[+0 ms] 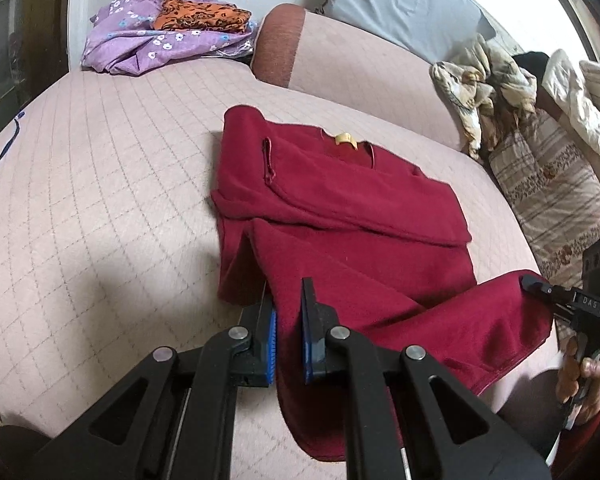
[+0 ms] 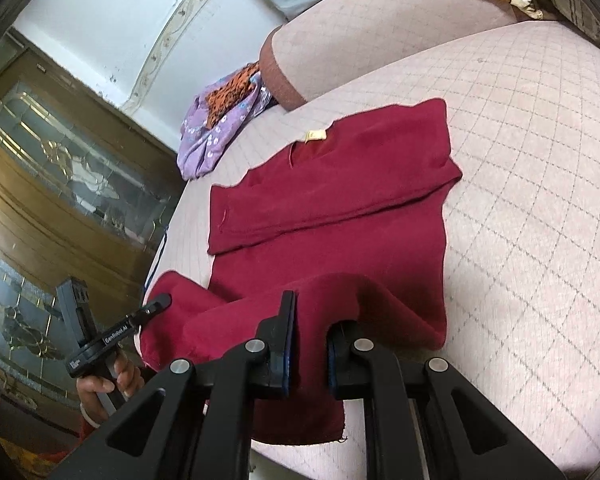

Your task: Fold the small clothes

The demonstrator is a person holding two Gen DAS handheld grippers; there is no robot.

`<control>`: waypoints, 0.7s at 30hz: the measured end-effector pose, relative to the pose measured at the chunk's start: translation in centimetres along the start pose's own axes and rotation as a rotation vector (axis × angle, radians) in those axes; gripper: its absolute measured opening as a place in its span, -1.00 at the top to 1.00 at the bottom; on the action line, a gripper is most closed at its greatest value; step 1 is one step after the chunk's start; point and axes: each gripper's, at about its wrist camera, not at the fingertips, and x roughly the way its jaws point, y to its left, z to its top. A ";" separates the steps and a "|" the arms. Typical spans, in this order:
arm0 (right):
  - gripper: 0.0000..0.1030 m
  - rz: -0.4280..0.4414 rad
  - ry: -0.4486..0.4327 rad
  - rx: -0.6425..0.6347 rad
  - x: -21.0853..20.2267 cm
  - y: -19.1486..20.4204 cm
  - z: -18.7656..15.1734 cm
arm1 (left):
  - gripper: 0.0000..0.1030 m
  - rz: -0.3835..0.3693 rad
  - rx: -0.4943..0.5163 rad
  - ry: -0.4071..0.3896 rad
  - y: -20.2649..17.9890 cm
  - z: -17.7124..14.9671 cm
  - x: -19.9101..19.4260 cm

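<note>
A dark red sweater (image 1: 340,204) lies on the pink quilted bed (image 1: 100,184), sleeves folded across the chest, yellow neck label (image 1: 345,139) at the far end. My left gripper (image 1: 288,312) is shut on the sweater's bottom hem at its left corner and holds it lifted. My right gripper (image 2: 312,328) is shut on the hem at the other corner, also lifted; it shows at the right edge of the left wrist view (image 1: 534,282). The sweater (image 2: 332,200) spreads away from both grippers. The left gripper shows in the right wrist view (image 2: 158,304).
A purple flowered cloth with an orange patterned piece (image 1: 160,28) lies at the bed's far left. A bolster (image 1: 284,44), grey pillow (image 1: 400,8) and crumpled floral clothes (image 1: 484,84) sit at the far right. A wooden glass-door cabinet (image 2: 60,184) stands beside the bed.
</note>
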 end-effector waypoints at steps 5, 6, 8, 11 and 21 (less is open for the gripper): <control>0.77 -0.005 -0.051 0.017 0.5 0.0 2.3 | 0.86 0.000 0.010 -0.054 -0.8 2.6 0.7; 0.77 -0.007 -0.059 0.015 0.6 0.0 2.9 | 0.86 -0.001 0.006 -0.061 -0.8 3.2 1.0; 0.77 -0.010 -0.073 0.019 1.1 -0.1 4.3 | 0.86 -0.002 -0.004 -0.064 -0.9 4.4 2.0; 0.77 -0.027 -0.074 0.031 2.4 -0.5 6.5 | 0.86 0.010 -0.015 -0.051 -0.8 6.0 4.1; 0.74 -0.104 -0.028 0.095 9.3 -4.5 12.9 | 0.77 0.059 -0.051 -0.016 -0.1 9.6 10.2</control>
